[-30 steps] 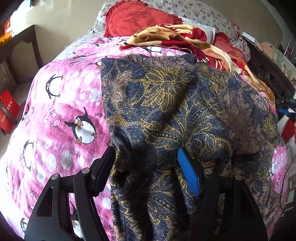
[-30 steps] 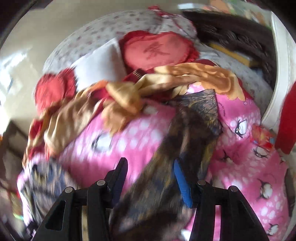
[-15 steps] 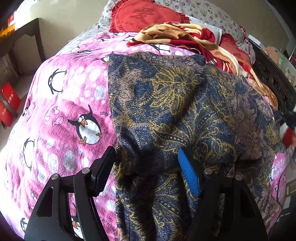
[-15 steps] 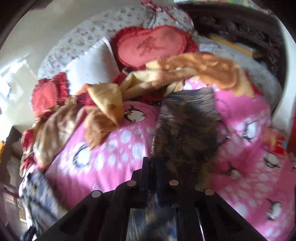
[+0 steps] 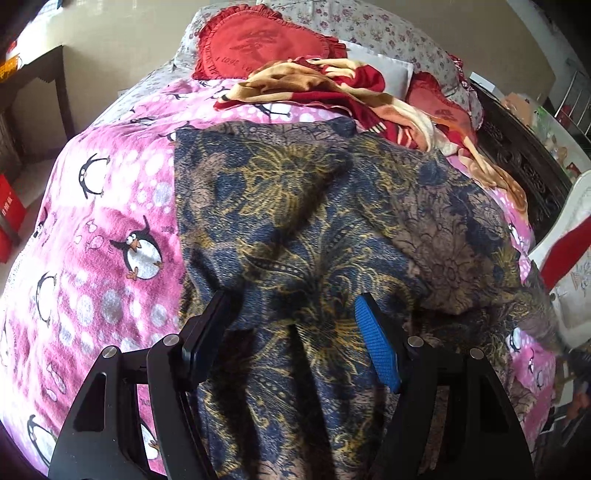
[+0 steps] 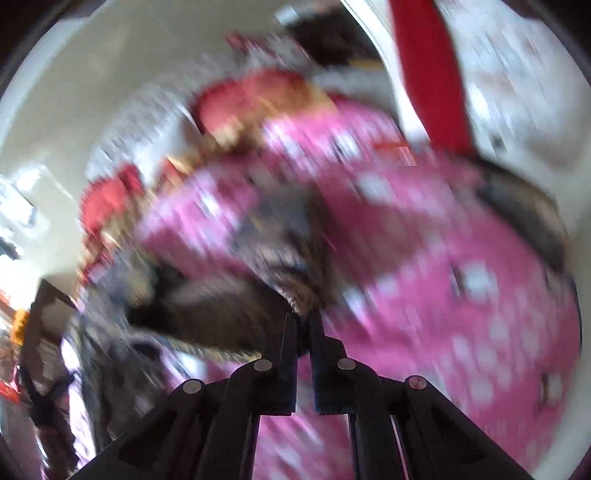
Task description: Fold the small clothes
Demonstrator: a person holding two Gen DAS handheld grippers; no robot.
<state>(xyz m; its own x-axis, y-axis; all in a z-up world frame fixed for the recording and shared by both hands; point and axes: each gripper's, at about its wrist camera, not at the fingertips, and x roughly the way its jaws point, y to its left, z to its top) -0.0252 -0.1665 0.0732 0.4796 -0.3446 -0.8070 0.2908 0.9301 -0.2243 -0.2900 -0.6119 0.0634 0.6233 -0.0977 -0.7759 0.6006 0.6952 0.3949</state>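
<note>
A dark blue garment with a gold paisley print (image 5: 314,221) lies spread over a pink penguin blanket (image 5: 110,240) on a bed. My left gripper (image 5: 291,299) stands open over the garment's near part. Bunched cloth lies between its black finger and its blue-padded finger (image 5: 376,343). The right wrist view is heavily blurred. There my right gripper (image 6: 303,314) is shut, pinching an edge of the same garment (image 6: 280,258) at its tips above the pink blanket (image 6: 443,258).
A crumpled brown and red blanket (image 5: 332,85), red heart cushions (image 5: 258,48) and a floral pillow (image 5: 388,33) sit at the bed's far end. Dark carved wood (image 5: 517,166) runs along the right. A dark side table (image 5: 33,74) stands at the left.
My right gripper closed on the garment's edge, then swung fast across the bed with it, leaving its view blurred. My left gripper stayed open over the cloth, shifting only a little.
</note>
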